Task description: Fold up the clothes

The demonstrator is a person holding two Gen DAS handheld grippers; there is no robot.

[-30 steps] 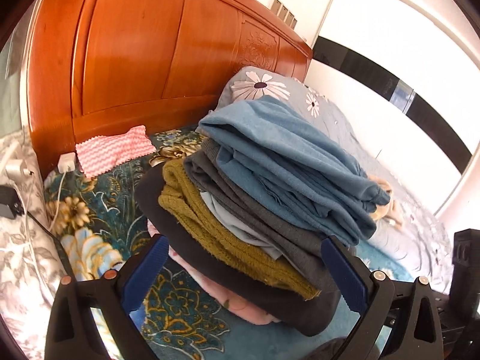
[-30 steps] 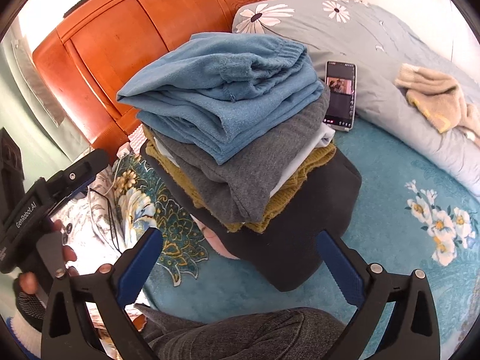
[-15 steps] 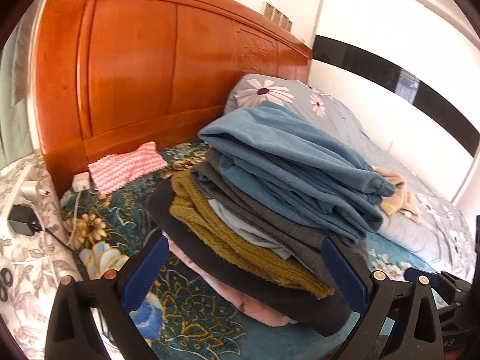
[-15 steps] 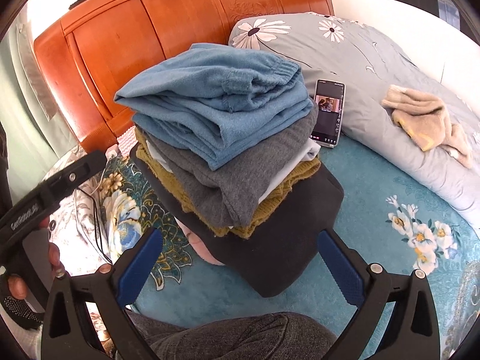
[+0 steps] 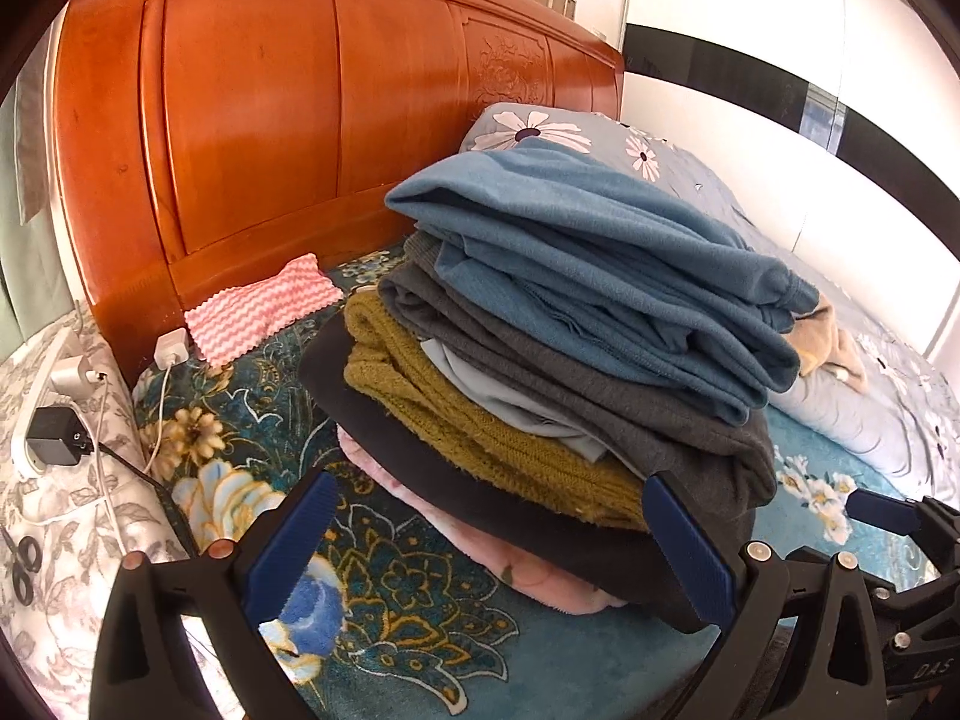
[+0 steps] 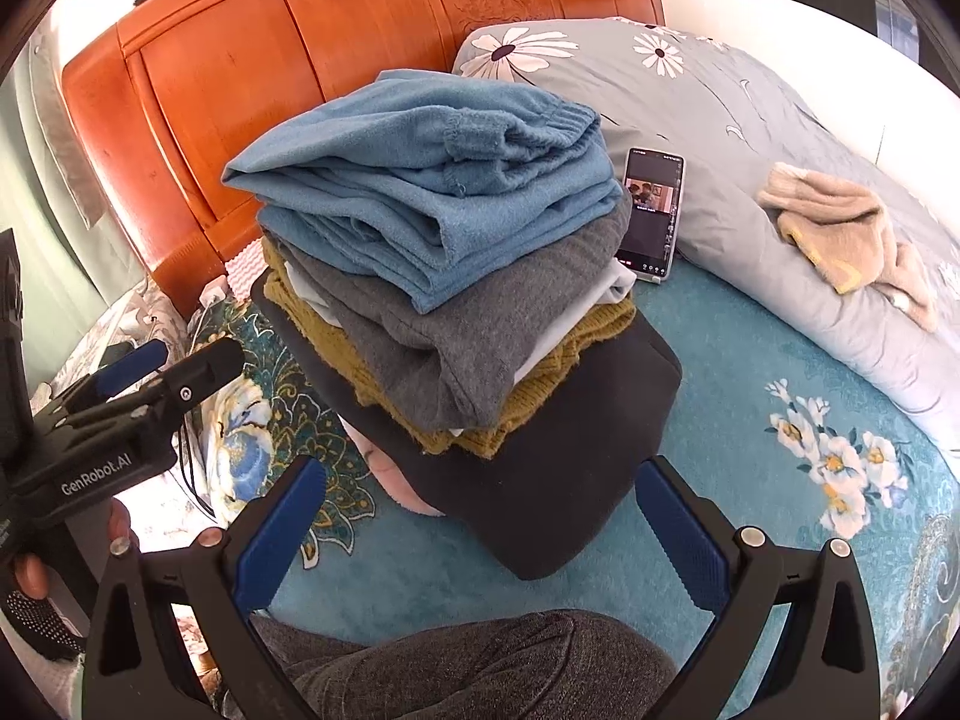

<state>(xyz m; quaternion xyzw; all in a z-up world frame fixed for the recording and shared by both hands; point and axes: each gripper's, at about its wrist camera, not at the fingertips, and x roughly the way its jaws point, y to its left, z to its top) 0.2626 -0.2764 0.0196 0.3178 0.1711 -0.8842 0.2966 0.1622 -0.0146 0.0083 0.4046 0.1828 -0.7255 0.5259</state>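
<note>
Right tongs (image 6: 474, 525) alone show the phone (image 6: 651, 213).

a stack of folded clothes (image 6: 456, 276) sits on the bed (image 6: 750, 516), in front of the headboard (image 5: 252, 108). behind and right of the stack lies a pillow (image 6: 738, 108), with a phone (image 6: 651, 213) leaning against it just beside the stack. a crumpled garment (image 6: 840, 228) lies on the pillow further right. left of the stack, a small cloth (image 5: 261, 306) rests against the headboard's foot, with a charger (image 5: 171, 348) beside it. scissors (image 5: 24, 564) lie far left. both tongs hang spread before the stack.
</note>
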